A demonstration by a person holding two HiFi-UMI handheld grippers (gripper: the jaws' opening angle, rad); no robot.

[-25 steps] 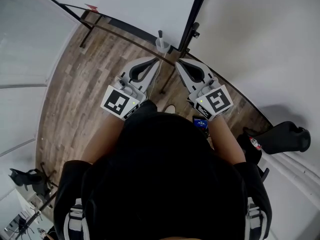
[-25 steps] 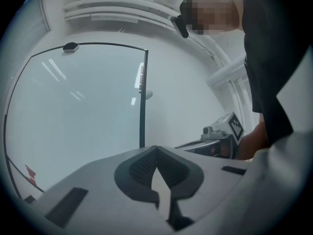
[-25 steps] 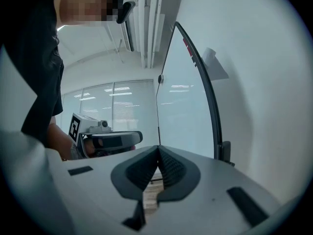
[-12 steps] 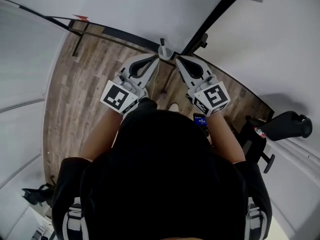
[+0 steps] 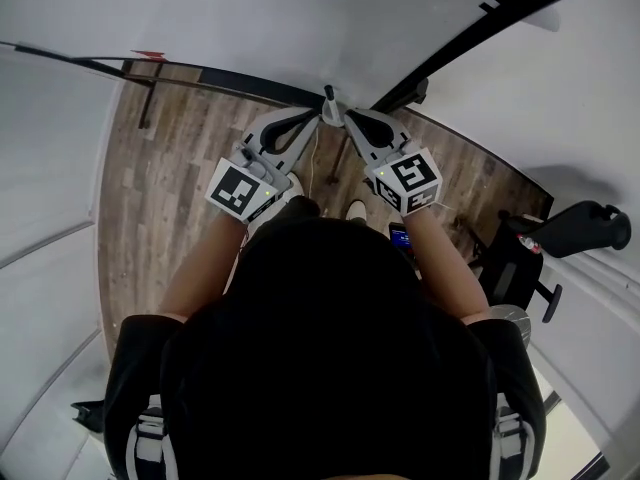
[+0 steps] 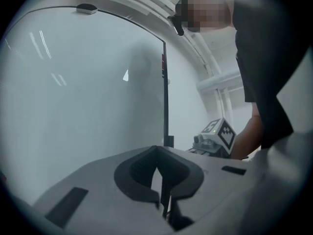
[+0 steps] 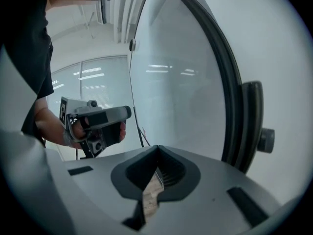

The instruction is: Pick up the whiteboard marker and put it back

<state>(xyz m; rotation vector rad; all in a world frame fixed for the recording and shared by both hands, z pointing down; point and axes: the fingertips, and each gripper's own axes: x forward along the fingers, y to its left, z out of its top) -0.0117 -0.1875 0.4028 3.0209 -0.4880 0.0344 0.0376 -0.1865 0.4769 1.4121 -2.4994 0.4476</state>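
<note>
Approach, it seems; left tool (image 5: 316, 120) and right tool (image 5: 350, 118), both closed on nothing, flank the cup (image 5: 335, 118); next, open one around the marker (image 5: 328, 94).

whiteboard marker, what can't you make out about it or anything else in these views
1. Tiny dark stub above a small white cup: in the head view it is too small to tell whether it is the whiteboard marker.
2. That cup: outside both gripper views, which face the large white board panel.
3. Wood-plank floor near the feet: in the head view, hidden by the person's dark-haired head.
</note>
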